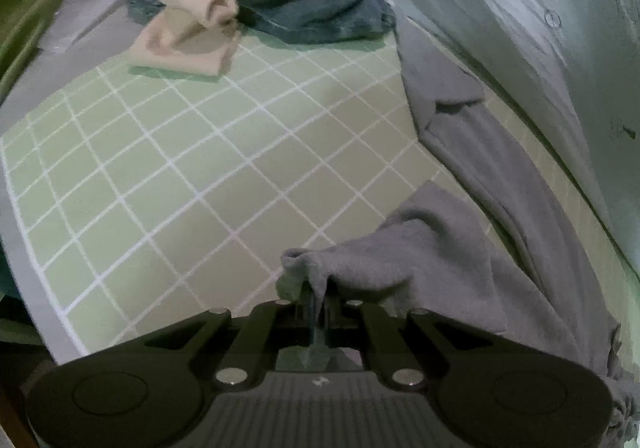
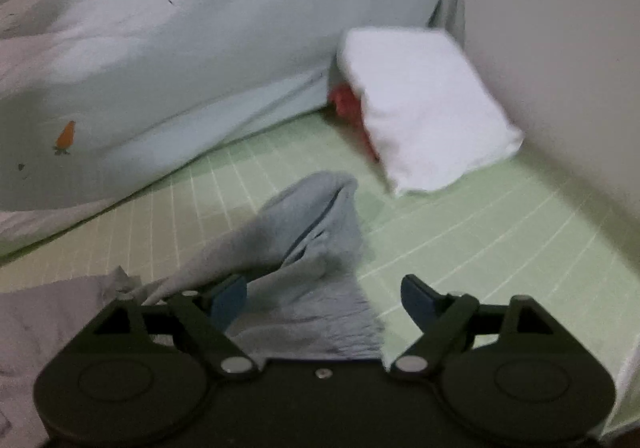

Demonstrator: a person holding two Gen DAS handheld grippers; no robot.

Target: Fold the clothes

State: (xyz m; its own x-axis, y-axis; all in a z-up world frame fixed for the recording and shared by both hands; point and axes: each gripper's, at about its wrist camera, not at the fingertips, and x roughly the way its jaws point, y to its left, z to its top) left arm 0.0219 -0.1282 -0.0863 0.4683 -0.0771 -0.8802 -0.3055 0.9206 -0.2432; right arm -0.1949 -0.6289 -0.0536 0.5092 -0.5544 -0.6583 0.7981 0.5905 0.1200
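Left gripper (image 1: 314, 298) clamped on bunched corner of soft grey knit garment (image 1: 472, 248); rest trails right along green grid-lined mat (image 1: 180, 167). Right gripper (image 2: 324, 298) spread wide over same cloth's other end, not gripping.

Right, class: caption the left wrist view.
Left gripper shut on grey garment over green grid mat.

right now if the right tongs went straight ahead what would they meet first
Probably the crumpled grey garment lying between the open right tongs; beyond it sits the folded white cloth, though depth is unclear.
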